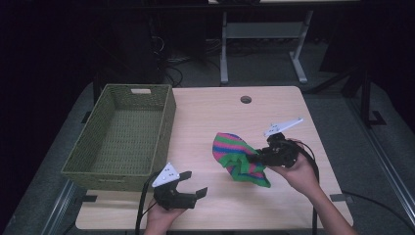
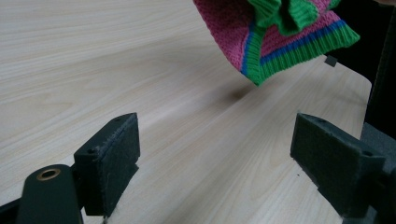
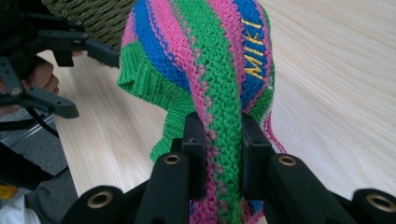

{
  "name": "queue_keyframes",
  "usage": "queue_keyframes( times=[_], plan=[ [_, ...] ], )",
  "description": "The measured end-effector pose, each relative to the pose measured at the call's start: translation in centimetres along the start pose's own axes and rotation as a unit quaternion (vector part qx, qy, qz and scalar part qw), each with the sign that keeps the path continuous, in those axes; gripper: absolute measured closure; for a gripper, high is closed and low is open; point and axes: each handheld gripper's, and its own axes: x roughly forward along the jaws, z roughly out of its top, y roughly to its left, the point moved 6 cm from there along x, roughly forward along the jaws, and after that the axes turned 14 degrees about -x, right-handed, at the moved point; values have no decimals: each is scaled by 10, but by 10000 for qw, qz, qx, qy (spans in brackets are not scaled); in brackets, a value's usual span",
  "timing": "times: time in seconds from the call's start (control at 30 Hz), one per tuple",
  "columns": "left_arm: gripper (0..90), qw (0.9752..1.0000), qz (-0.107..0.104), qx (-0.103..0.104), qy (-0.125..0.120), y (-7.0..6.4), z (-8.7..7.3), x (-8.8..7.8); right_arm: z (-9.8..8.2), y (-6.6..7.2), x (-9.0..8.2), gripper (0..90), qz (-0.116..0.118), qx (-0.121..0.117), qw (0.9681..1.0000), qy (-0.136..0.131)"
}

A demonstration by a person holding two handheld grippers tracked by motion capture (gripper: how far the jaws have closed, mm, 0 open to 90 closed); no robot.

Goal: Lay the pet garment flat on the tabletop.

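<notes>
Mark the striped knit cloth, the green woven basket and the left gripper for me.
striped knit cloth [image 3: 224, 84]: right gripper view, on the green stripe above the jaws.
green woven basket [image 1: 165, 128]: high view, on its right wall.
left gripper [image 2: 215, 154]: left gripper view, midway between its open fingertips, over the table.

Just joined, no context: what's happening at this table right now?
A person works with a hand-held gripper in each hand. The right hand-held gripper is shut on a striped knit garment in pink, green and blue, holding it lifted above the wooden table. The left hand-held gripper sits near the table's front edge, jaws open and empty. A green woven basket on the left has nothing in it.
</notes>
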Motion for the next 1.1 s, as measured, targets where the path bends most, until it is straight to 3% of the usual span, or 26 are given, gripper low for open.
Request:
queue_keyframes(
  times=[0.33,0.53,1.0,1.1],
  plan=[
    [155,10000,-7,24,20,1,0,1,-14,14,8,757,115,-21,9999,47],
    [155,10000,-24,23,48,-1,-1,2,-19,21,10,755,269,110,9996,28],
    [155,10000,-30,34,57,-2,-1,2,-37,24,36,749,189,127,9989,398],
    [155,10000,-35,24,69,-2,-2,2,-44,22,43,745,216,219,9985,456]
  ],
)
